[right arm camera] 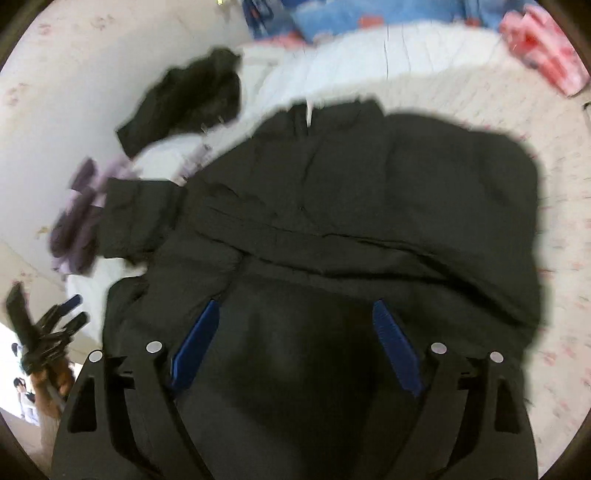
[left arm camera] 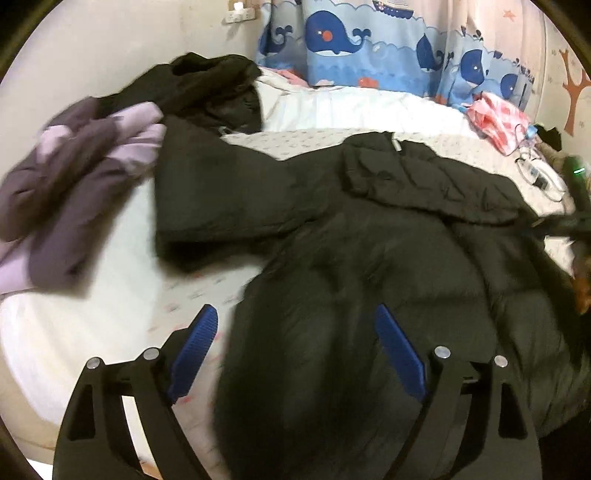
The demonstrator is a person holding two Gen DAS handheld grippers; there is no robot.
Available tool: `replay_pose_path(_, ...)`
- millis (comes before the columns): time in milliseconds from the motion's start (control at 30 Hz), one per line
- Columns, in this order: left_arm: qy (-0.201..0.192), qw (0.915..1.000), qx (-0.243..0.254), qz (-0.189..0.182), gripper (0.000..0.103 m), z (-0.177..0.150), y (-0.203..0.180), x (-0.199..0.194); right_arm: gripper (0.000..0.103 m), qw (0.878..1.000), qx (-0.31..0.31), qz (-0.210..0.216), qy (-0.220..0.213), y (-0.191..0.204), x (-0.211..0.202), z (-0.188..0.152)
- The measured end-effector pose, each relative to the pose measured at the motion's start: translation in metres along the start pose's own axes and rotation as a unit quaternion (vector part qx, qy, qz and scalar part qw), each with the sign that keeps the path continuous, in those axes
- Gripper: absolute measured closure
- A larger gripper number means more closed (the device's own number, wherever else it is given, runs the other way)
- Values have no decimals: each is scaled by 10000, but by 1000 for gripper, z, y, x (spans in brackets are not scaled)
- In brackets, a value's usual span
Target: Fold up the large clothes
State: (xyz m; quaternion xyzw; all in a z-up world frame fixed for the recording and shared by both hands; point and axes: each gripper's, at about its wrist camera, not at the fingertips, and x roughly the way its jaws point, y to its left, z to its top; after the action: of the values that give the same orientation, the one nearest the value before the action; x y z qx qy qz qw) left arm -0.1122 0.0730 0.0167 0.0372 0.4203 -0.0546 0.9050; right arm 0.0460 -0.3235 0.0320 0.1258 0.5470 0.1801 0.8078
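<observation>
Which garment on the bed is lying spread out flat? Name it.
The big black puffer jacket under both open claws, one sleeve out to the left. The purple garment and the other black one lie bunched up near the wall.

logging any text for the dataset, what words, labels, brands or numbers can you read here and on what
None can be read.
black puffer jacket: a small pale tab at the collar, too blurred to read.
whale curtain: pictures only, no words visible.
wall socket strip: no legible marking.
small device with a green light: no text legible.
</observation>
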Motion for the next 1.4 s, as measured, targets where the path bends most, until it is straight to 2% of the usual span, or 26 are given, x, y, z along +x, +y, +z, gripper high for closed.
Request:
replay_pose_path(67,66,9999,31,-154,18,0,-9,24,20,9986,-58,-276,448,-5,36,7)
replay_pose_path(167,281,9995,23,-126,16,-11,-11,59,17,9980,-113,-464,417,5,42,8)
replay_pose_path(233,273,9996,-29,-105,13,-19,-9,68,17,9986,-346,-373,120,19,24,3)
replay_pose_path(300,301,9995,22,-22,12,-19,-13,67,17,9970,-639,-95,-427,34,3,-3)
replay_pose_path(367,176,9998,136,11,12,-18,-16,63,16,9932,-802,-108,-835,46,-12,3)
replay_pose_path(467,182,9998,119,-2,12,-20,-16,63,12,9933,-532,-287,-985,47,-11,35)
replay_pose_path(500,166,9998,107,-24,12,-20,-14,62,7,9947,-294,-266,-951,42,-4,48)
replay_pose_path(567,153,9998,81,-52,12,-22,-10,59,7,9978,109,-343,-561,27,32,66)
replay_pose_path(600,140,9999,62,-49,12,-22,-8,59,7,9981,262,-558,-3,16,64,70)
replay_pose_path(633,91,9999,14,-49,12,-22,-4,56,7,9961,230,-780,354,9,88,68)
replay_pose_path(700,-103,9999,-63,-13,12,-20,2,48,7,9948,67,-988,218,16,87,65)
replay_pose_path(733,-227,9997,-56,83,12,-18,3,45,7,9958,74,-904,143,19,81,62)
replay_pose_path(767,-483,9985,44,237,12,-17,6,36,7,9981,65,-621,-13,25,68,56)
replay_pose_path(833,-695,9971,232,227,12,-9,6,30,7,9991,-77,-304,-293,32,42,39)
replay_pose_path(900,-756,9958,509,115,12,8,3,34,7,9983,-185,-131,-538,33,23,31)
replay_pose_path(1000,-755,9882,1261,438,11,42,-13,54,7,9953,22,142,-955,20,3,24)
replay_pose_path(1033,-703,9854,1458,527,10,49,-16,62,7,9933,185,301,-1096,16,-1,20)
replay_pose_path(1100,-352,9772,1911,858,10,69,-19,93,7,9865,622,710,-1336,-4,-1,5)
replay_pose_path(1133,-245,9746,1984,1006,10,76,-16,105,7,9841,814,820,-1353,-15,2,-4)
replay_pose_path(1200,97,9734,1971,1162,10,93,0,133,7,9837,1153,875,-1071,-27,13,-5)
replay_pose_path(1300,553,9706,2106,1028,10,99,15,163,7,9798,1203,1087,-1170,-29,7,7)
replay_pose_path(1400,916,9601,2451,991,10,94,21,187,7,9784,1254,1131,-1191,-29,8,9)
